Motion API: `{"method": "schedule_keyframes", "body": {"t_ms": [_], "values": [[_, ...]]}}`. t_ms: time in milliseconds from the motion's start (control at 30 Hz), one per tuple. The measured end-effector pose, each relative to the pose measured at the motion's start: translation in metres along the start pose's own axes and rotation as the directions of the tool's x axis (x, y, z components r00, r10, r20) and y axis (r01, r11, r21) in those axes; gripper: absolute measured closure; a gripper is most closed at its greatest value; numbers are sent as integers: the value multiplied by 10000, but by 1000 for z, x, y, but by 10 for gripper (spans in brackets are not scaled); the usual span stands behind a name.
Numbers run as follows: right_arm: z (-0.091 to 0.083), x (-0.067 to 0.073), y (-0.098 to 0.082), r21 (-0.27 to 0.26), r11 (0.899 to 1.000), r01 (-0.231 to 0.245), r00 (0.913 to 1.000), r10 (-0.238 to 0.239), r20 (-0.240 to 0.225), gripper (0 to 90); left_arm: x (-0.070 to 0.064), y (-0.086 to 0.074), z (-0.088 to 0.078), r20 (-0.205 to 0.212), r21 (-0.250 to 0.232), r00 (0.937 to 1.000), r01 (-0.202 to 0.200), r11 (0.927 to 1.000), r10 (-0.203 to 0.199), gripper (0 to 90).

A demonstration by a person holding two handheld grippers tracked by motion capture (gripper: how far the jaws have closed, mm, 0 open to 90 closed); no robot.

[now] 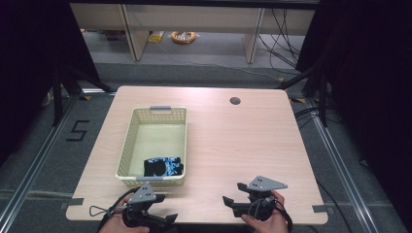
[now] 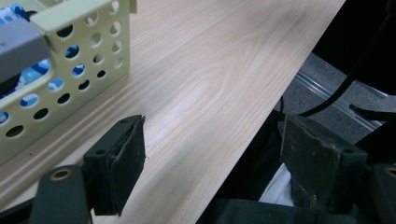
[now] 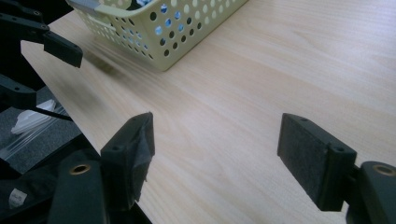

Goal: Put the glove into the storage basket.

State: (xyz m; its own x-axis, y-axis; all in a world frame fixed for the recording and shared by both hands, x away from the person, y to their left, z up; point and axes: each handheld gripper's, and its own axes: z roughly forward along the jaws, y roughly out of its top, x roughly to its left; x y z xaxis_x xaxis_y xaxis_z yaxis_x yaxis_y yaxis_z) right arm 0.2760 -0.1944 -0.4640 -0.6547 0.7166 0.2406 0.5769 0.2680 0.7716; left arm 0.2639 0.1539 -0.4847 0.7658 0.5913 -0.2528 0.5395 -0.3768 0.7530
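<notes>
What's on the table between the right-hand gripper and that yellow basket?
Nothing: in the high view, bare wood lies between the right gripper and the basket. The right gripper view shows the same bare tabletop.

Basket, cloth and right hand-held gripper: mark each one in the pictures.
Basket point(image 1: 127, 145): high view, on its left wall.
Cloth point(image 1: 163, 166): high view, middle of the blue-and-black bundle inside the basket.
Right hand-held gripper point(image 3: 219, 154): right gripper view, midway between its open jaws.
</notes>
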Motion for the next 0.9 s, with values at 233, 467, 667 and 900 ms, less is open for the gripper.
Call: {"method": "schedule_keyframes", "body": {"t_ms": [233,467,667,900], "values": [[1,-2,-11,161,9996,215,9998,-214,-55,236,2,-8,6,272,-97,9996,44,9999,-41,195],[2,1,-22,572,9976,378,9993,-381,27,168,4,-14,6,27,-182,9987,-500,9986,501,168],[1,-1,-29,806,9950,583,9979,-603,226,166,2,-19,6,-308,145,9952,-928,9956,932,157],[2,-2,-36,1259,9893,736,9959,-797,435,167,-3,-22,9,-180,213,9976,-670,9975,674,158]]}}
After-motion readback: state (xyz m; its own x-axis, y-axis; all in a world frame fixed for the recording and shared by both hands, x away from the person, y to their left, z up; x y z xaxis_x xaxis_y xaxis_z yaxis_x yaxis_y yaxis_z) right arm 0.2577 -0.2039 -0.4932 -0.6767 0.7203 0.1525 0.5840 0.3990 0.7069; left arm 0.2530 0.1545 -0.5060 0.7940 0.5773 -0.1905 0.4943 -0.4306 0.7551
